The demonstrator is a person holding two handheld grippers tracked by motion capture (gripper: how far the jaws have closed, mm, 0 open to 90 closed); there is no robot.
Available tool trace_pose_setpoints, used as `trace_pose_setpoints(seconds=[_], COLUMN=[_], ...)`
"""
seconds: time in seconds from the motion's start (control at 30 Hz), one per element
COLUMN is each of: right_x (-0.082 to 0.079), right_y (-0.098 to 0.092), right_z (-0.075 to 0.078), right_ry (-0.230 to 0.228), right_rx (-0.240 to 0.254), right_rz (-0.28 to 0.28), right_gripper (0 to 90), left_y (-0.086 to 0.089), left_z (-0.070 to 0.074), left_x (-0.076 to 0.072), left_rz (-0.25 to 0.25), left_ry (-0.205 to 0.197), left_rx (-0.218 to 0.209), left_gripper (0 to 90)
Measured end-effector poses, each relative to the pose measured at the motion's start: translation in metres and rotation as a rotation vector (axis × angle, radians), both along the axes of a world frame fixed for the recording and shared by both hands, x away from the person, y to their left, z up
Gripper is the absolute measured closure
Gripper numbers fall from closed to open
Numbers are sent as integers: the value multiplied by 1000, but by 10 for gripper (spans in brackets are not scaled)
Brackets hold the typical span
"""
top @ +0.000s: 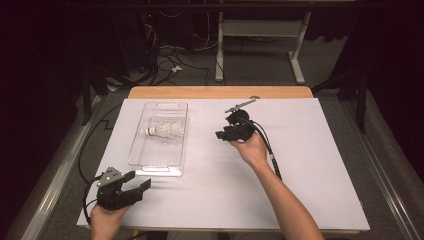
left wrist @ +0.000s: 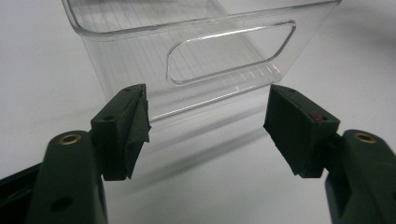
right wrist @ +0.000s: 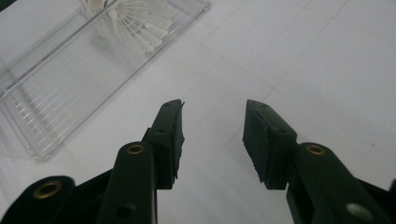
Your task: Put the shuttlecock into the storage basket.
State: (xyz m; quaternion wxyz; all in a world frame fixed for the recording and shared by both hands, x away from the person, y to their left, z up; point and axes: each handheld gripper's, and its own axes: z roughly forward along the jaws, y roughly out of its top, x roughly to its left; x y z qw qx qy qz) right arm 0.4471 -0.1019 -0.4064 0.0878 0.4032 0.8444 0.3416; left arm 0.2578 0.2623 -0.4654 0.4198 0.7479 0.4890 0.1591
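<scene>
A clear plastic tray (top: 159, 162) lies lengthwise on the white table cover, left of centre. Inside it rests a white shuttlecock (top: 165, 131), on its side, cork to the left; it also appears as a shuttlecock (right wrist: 135, 23) at the top of the right gripper view. My left gripper (top: 139, 182) sits near the table's front left corner, open and empty, pointing at the tray's near handle end (left wrist: 224, 56). My right gripper (top: 221, 135) hovers right of the tray, jaws apart with nothing between them, aimed toward the tray (right wrist: 42, 112).
The white cover (top: 310, 165) spans the wooden table, with a bare stretch on the right. A small metal object (top: 241, 104) lies near the far edge. Cables trail from both grippers. Beyond the table stand desk legs and floor cables.
</scene>
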Motion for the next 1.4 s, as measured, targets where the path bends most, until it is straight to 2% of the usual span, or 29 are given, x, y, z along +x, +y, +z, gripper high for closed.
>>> trace_pose_setpoints(seconds=[1.4], right_x=[-11], right_y=[-38], right_z=[-2], right_ry=[-8], right_rx=[13], right_rz=[-42], right_gripper=[580], left_y=[2], left_z=[0], left_x=[-1], left_rz=[15], left_ry=[-2], left_rx=[-6], left_gripper=[316])
